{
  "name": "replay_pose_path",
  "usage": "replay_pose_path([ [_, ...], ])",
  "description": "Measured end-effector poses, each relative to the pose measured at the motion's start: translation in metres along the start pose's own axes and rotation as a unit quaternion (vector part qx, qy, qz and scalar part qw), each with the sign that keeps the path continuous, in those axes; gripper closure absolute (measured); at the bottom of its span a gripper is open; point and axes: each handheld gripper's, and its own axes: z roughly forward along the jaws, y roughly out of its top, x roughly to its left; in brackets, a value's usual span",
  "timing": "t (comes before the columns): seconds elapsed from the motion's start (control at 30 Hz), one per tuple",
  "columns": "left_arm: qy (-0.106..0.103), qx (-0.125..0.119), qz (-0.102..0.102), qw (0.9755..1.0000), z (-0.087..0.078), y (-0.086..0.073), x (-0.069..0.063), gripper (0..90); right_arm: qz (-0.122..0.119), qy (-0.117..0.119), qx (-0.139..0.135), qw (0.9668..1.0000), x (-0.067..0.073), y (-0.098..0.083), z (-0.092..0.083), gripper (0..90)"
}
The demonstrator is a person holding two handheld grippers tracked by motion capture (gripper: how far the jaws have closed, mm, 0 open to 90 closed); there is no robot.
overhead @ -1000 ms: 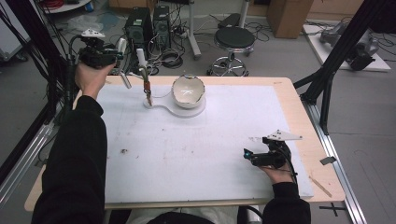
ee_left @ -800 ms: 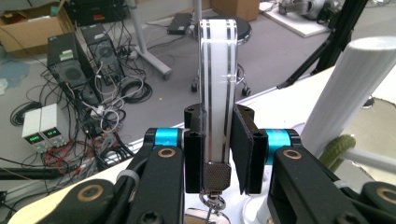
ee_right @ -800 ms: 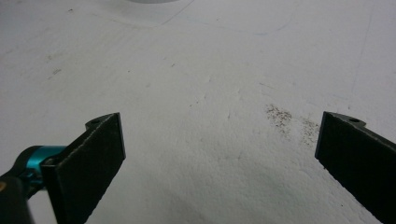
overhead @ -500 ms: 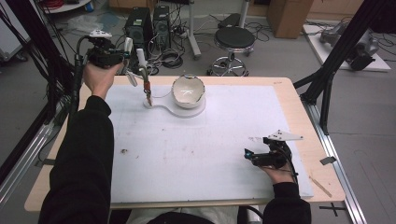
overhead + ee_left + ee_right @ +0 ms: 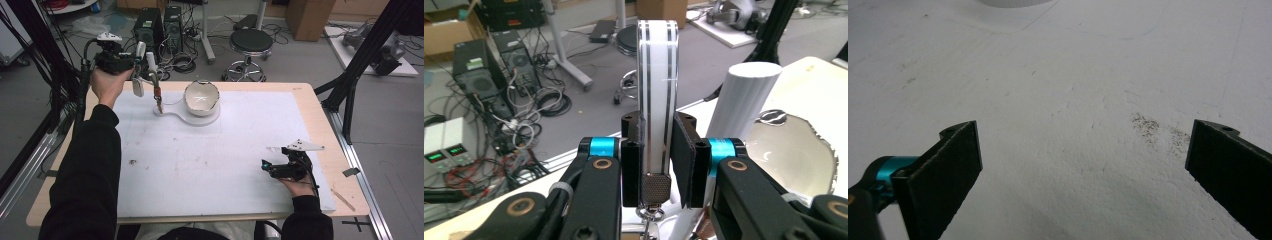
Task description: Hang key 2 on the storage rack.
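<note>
White flat bar (image 5: 657,90) clamped upright between the left gripper (image 5: 658,167) fingers at the tabletop (image 5: 210,165) 11 o'clock corner, long axis vertical, just beside the bowl (image 5: 201,98) at its 9 o'clock; right gripper (image 5: 1083,170) fingers spread wide, empty, resting at 4 o'clock.

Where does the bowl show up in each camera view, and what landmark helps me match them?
High view: the bowl sits upper centre, on the far part of the white sheet.
Left gripper view: the bowl is at the right edge, past the white cylinder and the clamped white strip.
Right gripper view: open jaws over bare white sheet.
Landmark: the white cylinder, left of the bowl.
</note>
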Motion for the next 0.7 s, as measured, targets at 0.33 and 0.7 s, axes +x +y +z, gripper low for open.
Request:
replay_pose_path([
  [0.33, -0.008, 0.005, 0.0, 1.0, 0.0024, -0.0067, -0.0055, 75.3, -0.001, 0.0, 0.002, 1.0, 0.0006, -0.0003, -0.0002, 0.7],
  [0.7, -0.027, 0.017, 0.003, 0.9995, 0.0102, -0.0102, -0.0094, 75.1, -0.002, -0.002, -0.004, 1.0, 0.0002, 0.0, -0.0013, 0.7],
])
